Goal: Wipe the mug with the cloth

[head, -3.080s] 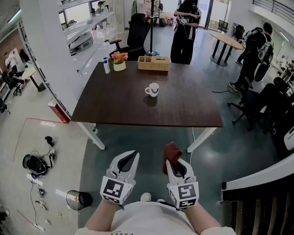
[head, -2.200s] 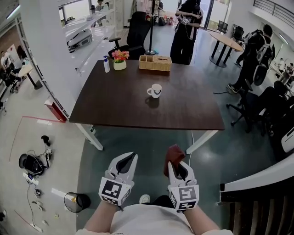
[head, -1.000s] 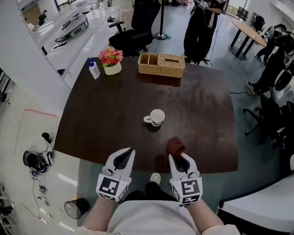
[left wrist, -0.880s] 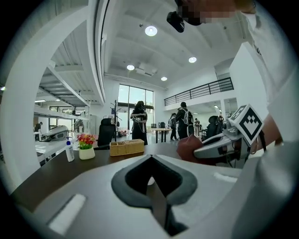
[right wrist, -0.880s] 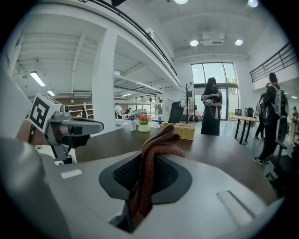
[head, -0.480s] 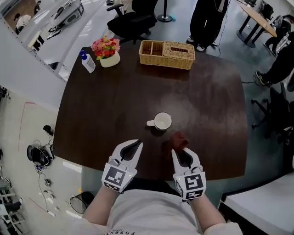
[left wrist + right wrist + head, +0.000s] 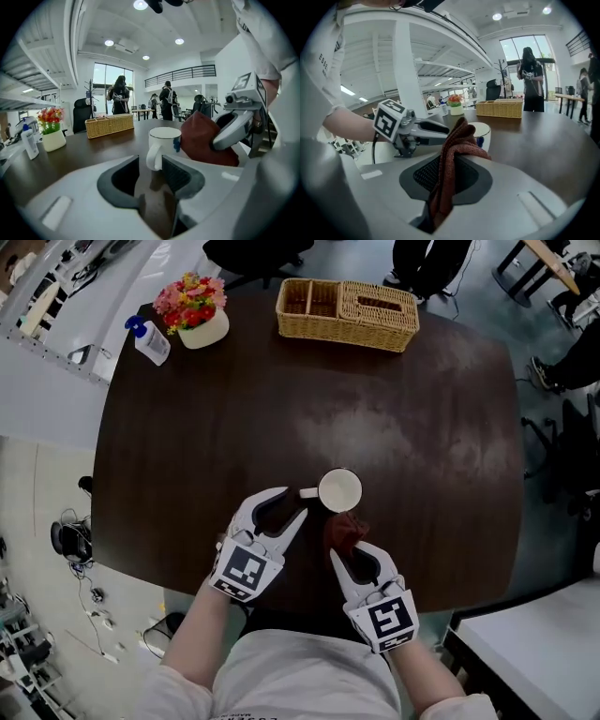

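Observation:
A white mug (image 7: 339, 490) stands upright on the dark table (image 7: 441, 427), its handle pointing left. My left gripper (image 7: 290, 508) is open, with its fingertips at the handle; in the left gripper view the handle of the mug (image 7: 163, 144) sits just ahead of the gap of my left gripper (image 7: 150, 174). My right gripper (image 7: 343, 554) is shut on a dark red cloth (image 7: 345, 529), whose bunched top lies right by the mug's near side. In the right gripper view the cloth (image 7: 451, 161) rises between the jaws of my right gripper (image 7: 449, 180), with the mug (image 7: 481, 132) behind it.
At the table's far side stands a wicker basket (image 7: 347, 301). A flower pot (image 7: 192, 313) and a spray bottle (image 7: 148, 339) sit at the far left corner. The near table edge runs under my grippers. People stand beyond the table (image 7: 530, 77).
The view has closed in on the table. Both grippers came from over the floor to the mug, the right one still holding the cloth, the left one reaching the handle.

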`<state>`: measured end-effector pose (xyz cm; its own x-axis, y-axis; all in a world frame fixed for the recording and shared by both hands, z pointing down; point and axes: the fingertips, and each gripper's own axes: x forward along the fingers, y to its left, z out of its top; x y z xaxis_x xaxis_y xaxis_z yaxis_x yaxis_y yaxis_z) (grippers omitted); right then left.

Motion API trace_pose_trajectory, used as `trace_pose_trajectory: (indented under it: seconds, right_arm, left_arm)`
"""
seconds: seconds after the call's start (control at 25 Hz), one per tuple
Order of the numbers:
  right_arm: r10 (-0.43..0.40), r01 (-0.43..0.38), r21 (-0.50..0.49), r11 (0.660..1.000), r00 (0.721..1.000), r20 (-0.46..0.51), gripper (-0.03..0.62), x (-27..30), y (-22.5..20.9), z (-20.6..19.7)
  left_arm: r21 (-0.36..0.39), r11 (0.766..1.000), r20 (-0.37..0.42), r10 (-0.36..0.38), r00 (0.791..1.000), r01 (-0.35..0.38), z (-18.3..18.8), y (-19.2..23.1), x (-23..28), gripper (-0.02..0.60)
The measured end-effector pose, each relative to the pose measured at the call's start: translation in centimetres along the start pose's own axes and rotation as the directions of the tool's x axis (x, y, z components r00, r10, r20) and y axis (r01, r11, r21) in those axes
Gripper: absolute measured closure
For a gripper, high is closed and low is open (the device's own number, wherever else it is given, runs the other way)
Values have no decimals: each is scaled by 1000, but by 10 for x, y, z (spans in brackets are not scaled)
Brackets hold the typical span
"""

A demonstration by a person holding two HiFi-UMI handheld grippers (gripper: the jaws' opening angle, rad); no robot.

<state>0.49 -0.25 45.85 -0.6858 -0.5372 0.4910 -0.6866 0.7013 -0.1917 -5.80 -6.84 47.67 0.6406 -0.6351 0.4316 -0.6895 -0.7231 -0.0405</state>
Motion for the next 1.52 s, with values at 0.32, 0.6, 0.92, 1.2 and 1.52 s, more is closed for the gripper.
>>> trace_pose_trajectory:
  seconds: [0.32,0.6,0.92,1.2,1.52]
  right_arm:
    - [121,-120,13,993,991,-64,513,36,7,-22]
    - [198,-205,-44,978,972,-123,513,58,18,-26]
    - [220,-245,-180,953,964,-148,513,63,22,-19]
    - [204,-200,44,979,968,-143,511,54,-16,-22]
    - [143,-132,83,988,980,-141,510,36,-45,-29]
  left_arm:
    - [20,979,10,-203,979,203,-10,-6,35,451]
    - [79,956,-3,-282,959,281,-15,-5,37,505]
    - [157,929,-54,-330,943,334,-17,-10,36,505]
    - [195,905,-83,-369,926,378,-18,-12,35,506]
    - [195,902,-89,-374,923,385,-18,-11,36,506]
